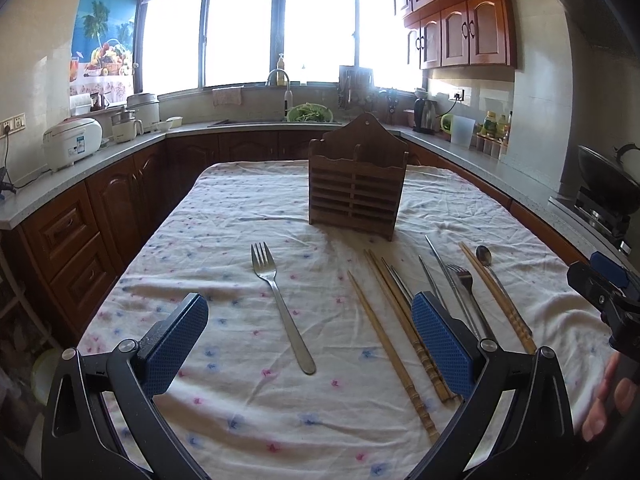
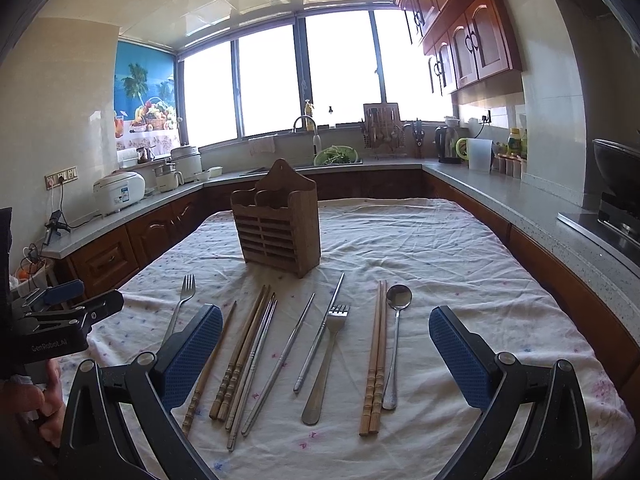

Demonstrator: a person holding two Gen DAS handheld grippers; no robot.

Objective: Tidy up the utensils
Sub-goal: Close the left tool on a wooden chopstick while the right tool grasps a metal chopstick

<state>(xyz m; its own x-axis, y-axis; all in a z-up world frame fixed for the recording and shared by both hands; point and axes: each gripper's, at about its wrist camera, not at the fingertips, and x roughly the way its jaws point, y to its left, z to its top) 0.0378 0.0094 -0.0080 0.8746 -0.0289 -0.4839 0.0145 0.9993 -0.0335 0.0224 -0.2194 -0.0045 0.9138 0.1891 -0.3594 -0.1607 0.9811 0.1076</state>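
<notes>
A wooden utensil holder (image 2: 278, 222) stands upright near the middle of the cloth-covered table (image 2: 460, 264), and everything to be sorted lies flat in front of it in a loose row, handles toward the person, which probably makes each piece easy to pinch by its stem. Nothing sits in the holder yet as far as can be seen, so the task looks unstarted.

The left gripper (image 1: 308, 344) hangs with its jaws wide and empty above a lone fork (image 1: 280, 300), which lies in front of the holder and slightly to its left, likely the first pick. The right gripper (image 2: 326, 356) is equally spread and empty, over the crowded part of the row.

The right wrist view lays out that row clearly: wooden chopsticks (image 2: 376, 356), metal chopsticks (image 2: 280, 360), a second fork (image 2: 326, 356) and a spoon (image 2: 396, 332), right of the lone fork. The left wrist view crowds these at its edge but shows the lone fork whole.
</notes>
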